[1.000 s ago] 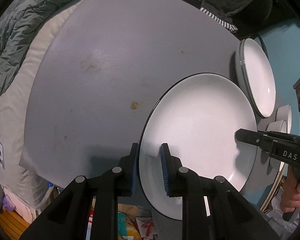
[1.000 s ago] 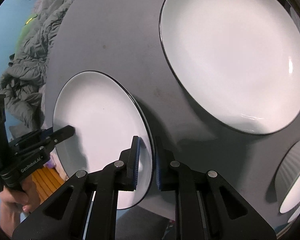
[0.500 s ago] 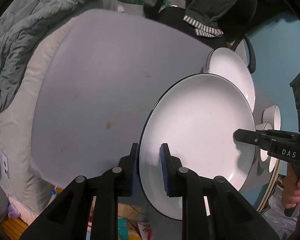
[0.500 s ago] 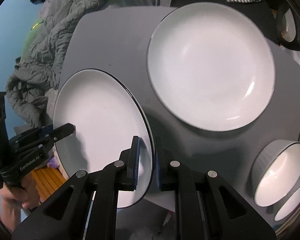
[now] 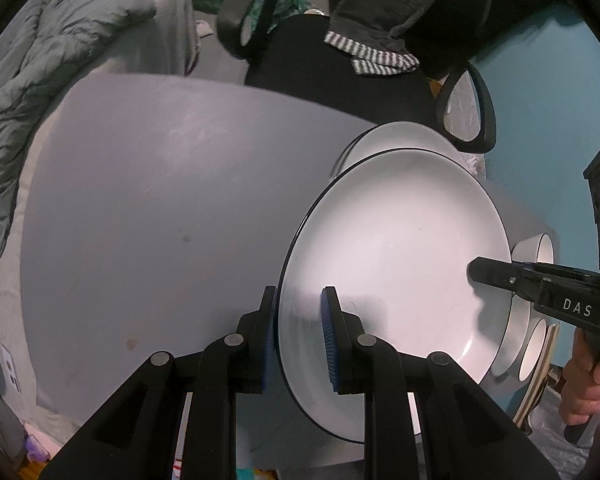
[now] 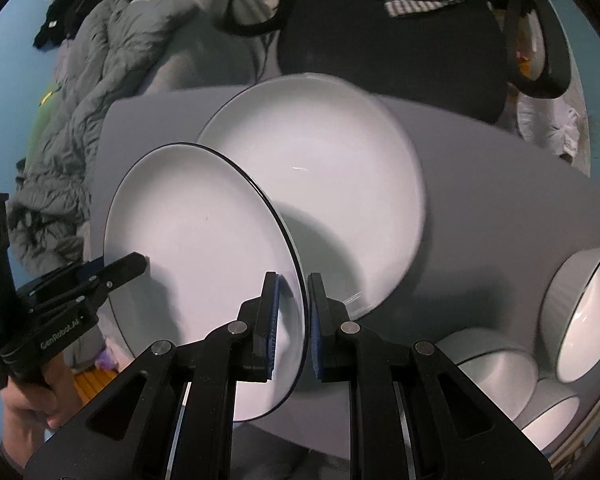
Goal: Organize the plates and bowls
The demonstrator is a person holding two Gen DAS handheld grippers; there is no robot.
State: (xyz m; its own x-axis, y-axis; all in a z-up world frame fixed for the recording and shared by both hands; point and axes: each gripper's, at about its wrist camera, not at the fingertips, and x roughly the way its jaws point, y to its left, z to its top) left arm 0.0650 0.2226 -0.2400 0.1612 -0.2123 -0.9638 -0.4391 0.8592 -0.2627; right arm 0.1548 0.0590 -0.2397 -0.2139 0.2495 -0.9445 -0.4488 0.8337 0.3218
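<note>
A white plate with a dark rim (image 5: 396, 264) (image 6: 196, 264) hangs above the grey table, held from both sides. My left gripper (image 5: 298, 336) is shut on its left rim. On the opposite rim my right gripper (image 6: 292, 324) is shut as well. Each gripper shows in the other's view, the right one (image 5: 476, 270) and the left one (image 6: 140, 260), gripping the plate's far edge. A second white plate (image 6: 340, 184) (image 5: 400, 136) lies on the table, and the held plate overlaps its near left part. White bowls (image 6: 584, 320) (image 5: 536, 248) stand at the table's right end.
The grey table (image 5: 160, 200) stretches bare to the left. A black office chair (image 6: 392, 36) with striped cloth on it stands behind the table. Grey bedding (image 5: 40, 92) lies at the left. A blue wall (image 5: 548, 80) is at the right.
Both grippers have carried the held plate up and toward the second plate, so that it now overlaps it. More bowls have come into the right wrist view.
</note>
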